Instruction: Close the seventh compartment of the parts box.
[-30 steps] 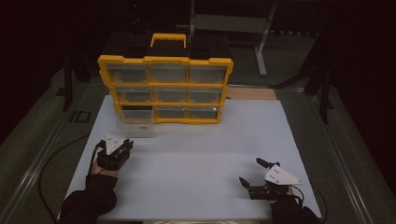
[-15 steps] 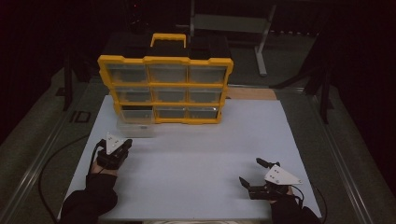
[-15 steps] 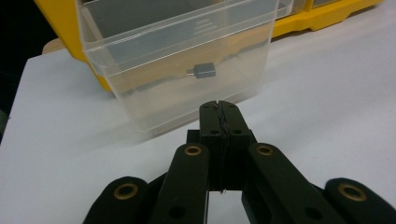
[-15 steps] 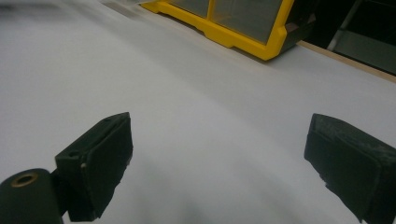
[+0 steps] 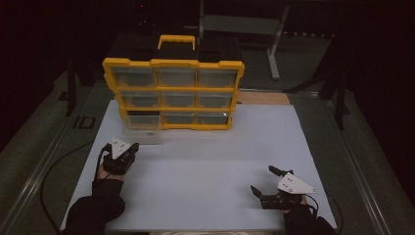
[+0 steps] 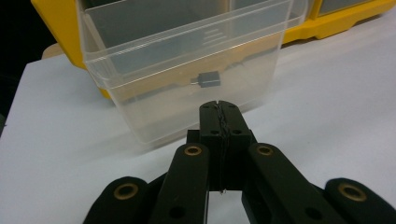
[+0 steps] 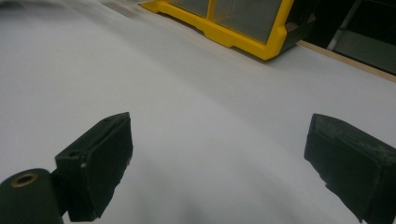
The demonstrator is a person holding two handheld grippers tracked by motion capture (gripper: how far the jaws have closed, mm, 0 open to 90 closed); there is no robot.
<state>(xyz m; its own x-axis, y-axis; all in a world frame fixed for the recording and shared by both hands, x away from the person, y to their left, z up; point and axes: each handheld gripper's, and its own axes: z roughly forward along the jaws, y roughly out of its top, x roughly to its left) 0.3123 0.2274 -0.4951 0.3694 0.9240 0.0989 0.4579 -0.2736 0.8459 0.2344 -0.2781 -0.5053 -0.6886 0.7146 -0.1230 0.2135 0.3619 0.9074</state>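
Your left tongs [image 5: 133,147] sit on the white surface [image 5: 205,161], at its left, pointing at the clear drawer [image 5: 142,136]. In the left gripper view these tongs [image 6: 218,108] are closed pad to pad, with nothing between them. They have just finished closing. The tips stand just short of the drawer's [image 6: 187,70] front wall; touching or not, you cannot tell.

The drawer is pulled out of the bottom-left slot of the yellow cabinet [image 5: 173,93] and rests on the surface in front of it. Whether its back end is still in the slot is unclear. Inside lies one small dark part [image 6: 208,79], on the floor of the drawer near the middle.

Your right tongs [image 5: 262,181] rest at the near right of the surface, well apart from the cabinet and the drawer. In the right gripper view the right tongs [image 7: 219,154] are wide open, with bare surface between the pads [image 7: 100,163]. A corner of the cabinet [image 7: 243,28] shows beyond.

The cabinet stands upright at the far side of the surface, three rows of three drawers, handle [image 5: 175,40] on top.
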